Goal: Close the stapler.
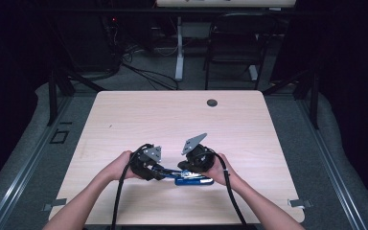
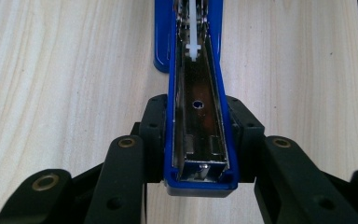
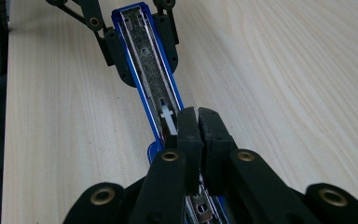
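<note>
Both hands are reaching inward over one blue stapler [image 1: 194, 180]: the left gripper [image 2: 200, 154] is clamping its open magazine, the right gripper [image 3: 197, 122] is pressing closed above it.

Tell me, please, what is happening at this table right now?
A person is working on an opened blue stapler on the wooden table with two hand-held grippers. The left gripper clamps the front end of the stapler's metal staple channel from both sides. The right gripper has its jaws closed together over the channel near the white pusher; whether it pinches anything there is hard to tell. No staples are visible in the channel.
</note>
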`<action>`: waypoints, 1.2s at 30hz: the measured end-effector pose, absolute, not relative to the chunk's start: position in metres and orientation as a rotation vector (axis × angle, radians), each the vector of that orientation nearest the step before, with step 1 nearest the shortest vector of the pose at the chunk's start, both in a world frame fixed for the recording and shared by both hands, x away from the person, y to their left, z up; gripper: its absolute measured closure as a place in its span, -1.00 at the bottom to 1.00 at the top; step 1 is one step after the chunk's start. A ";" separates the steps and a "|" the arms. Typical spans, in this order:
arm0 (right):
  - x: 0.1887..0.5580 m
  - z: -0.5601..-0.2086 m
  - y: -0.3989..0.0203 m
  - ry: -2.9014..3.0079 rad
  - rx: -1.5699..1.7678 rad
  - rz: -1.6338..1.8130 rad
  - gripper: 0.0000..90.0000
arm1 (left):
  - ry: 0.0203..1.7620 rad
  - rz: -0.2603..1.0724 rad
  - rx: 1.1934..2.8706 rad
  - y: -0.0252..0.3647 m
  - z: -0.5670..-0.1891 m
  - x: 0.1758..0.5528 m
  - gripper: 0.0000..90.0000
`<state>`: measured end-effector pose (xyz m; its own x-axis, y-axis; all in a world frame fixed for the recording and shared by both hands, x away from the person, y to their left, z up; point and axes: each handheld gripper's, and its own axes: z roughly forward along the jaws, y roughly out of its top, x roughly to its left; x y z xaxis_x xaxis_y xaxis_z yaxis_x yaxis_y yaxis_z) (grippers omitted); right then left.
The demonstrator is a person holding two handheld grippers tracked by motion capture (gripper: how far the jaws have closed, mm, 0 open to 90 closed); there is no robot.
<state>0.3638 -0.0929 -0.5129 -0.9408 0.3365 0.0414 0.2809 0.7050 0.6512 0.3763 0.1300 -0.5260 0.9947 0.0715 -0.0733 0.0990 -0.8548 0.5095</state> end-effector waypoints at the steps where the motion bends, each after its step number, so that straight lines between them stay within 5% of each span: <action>1: 0.364 -0.512 -0.093 2.830 0.506 1.048 0.96 | 0.123 -0.064 2.595 0.130 -0.526 0.376 0.44; 36: 0.360 -0.514 -0.084 2.856 0.476 1.083 0.95 | 0.095 0.002 2.575 0.108 -0.501 0.371 0.44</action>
<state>0.3603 -0.0840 -0.5144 -0.9514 0.3018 0.0615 0.2666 0.7073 0.6547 0.3712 0.1084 -0.5007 0.9975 0.0681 -0.0180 0.0672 -0.8420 0.5352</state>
